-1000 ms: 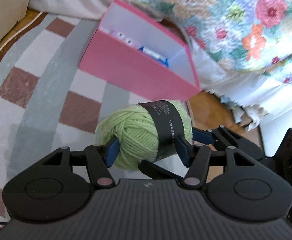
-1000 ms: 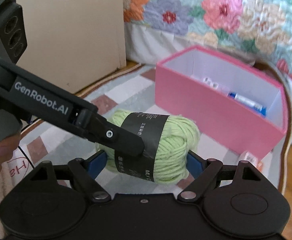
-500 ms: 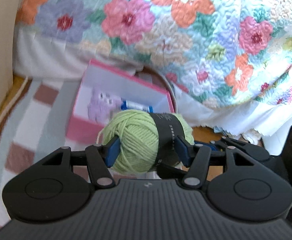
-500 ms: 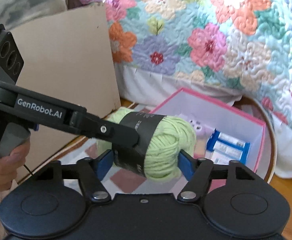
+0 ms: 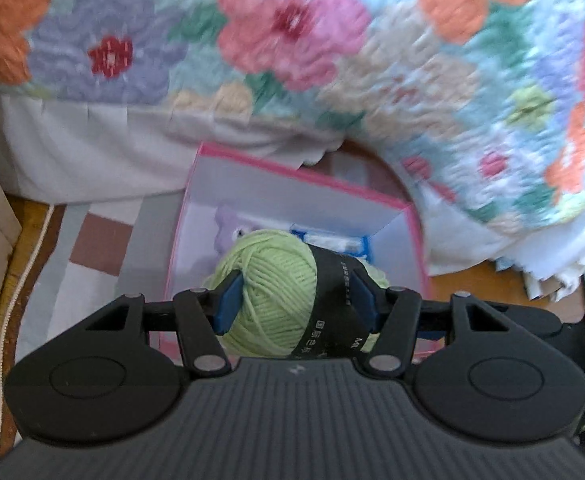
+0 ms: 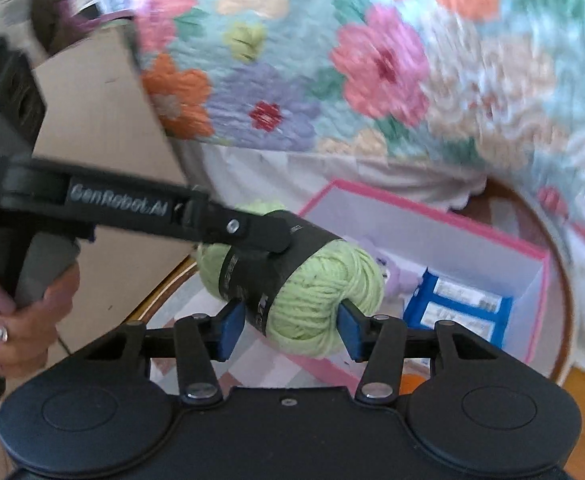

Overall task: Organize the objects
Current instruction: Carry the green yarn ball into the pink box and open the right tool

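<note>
Left tool (image 5: 294, 300) and right tool (image 6: 288, 330), jaws closing, both pinched 1 green yarn ball (image 5: 270, 292), held above pink box (image 5: 292, 184). Step judged: carry to box. Next: centre over opening, lower, release.

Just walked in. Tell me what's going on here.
A person is tidying things into a pink box on a checked rug beside a bed with a floral quilt. Both handheld grippers, left gripper and right gripper, grip one ball of green yarn with a black paper band, carried in the air near the box; the right gripper's jaws are closing on it. The box already holds a lilac toy and blue packets.
</note>
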`<control>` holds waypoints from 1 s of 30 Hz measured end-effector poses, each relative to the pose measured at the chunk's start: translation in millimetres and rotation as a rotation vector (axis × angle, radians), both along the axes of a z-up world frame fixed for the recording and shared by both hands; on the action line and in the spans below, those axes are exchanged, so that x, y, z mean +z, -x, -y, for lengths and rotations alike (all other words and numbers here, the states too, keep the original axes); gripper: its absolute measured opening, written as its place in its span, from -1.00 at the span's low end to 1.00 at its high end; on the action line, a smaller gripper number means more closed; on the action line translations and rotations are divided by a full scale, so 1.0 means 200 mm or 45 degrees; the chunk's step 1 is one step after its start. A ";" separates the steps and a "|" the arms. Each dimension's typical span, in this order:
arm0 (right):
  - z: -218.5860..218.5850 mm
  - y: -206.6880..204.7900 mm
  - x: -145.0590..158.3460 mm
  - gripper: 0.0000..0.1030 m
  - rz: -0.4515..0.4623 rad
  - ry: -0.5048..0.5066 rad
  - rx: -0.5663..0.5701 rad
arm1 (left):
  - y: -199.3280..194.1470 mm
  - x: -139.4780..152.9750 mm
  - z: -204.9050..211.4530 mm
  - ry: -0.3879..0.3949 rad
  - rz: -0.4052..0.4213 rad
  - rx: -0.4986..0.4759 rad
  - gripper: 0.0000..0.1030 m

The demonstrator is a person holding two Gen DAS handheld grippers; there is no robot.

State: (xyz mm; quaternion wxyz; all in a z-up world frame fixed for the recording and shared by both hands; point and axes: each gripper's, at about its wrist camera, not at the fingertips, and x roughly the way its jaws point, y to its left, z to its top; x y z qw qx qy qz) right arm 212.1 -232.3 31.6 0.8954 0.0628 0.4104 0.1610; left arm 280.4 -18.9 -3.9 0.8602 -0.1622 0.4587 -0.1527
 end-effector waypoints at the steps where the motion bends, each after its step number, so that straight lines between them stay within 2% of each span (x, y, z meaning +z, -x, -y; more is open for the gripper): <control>1: 0.03 -0.04 -0.05 0.09 -0.037 -0.048 -0.023 | -0.03 -0.04 0.01 -0.012 -0.027 -0.007 0.09; 4: 0.11 -0.14 -0.20 0.09 -0.106 -0.180 -0.102 | -0.11 -0.15 0.04 -0.033 -0.098 -0.007 0.09; 7: 0.16 -0.21 -0.32 0.09 -0.166 -0.237 -0.136 | -0.16 -0.22 0.05 -0.048 -0.153 0.019 0.09; 13: 0.23 -0.24 -0.42 0.08 -0.239 -0.321 -0.161 | -0.16 -0.24 0.11 -0.153 -0.134 -0.002 0.08; 17: 0.26 -0.26 -0.48 0.08 -0.283 -0.374 -0.190 | -0.18 -0.30 0.13 -0.179 -0.192 0.005 -0.03; 18: 0.26 -0.26 -0.49 -0.05 -0.289 -0.383 -0.197 | -0.19 -0.31 0.14 -0.160 -0.209 0.011 -0.05; 19: 0.26 -0.27 -0.50 -0.29 -0.288 -0.385 -0.196 | -0.20 -0.32 0.15 -0.126 -0.236 0.003 -0.06; 21: 0.25 -0.28 -0.51 -0.49 -0.306 -0.393 -0.162 | -0.20 -0.32 0.18 -0.112 -0.265 -0.006 -0.09; 23: 0.23 -0.29 -0.51 -0.50 -0.316 -0.399 -0.141 | -0.20 -0.31 0.21 -0.160 -0.236 -0.019 -0.09; 27: 0.21 -0.30 -0.51 -0.50 -0.316 -0.324 -0.190 | -0.19 -0.28 0.23 -0.301 -0.173 0.009 -0.09; 30: 0.25 -0.30 -0.53 -0.44 -0.326 -0.312 -0.230 | -0.18 -0.28 0.21 -0.319 -0.150 0.033 -0.09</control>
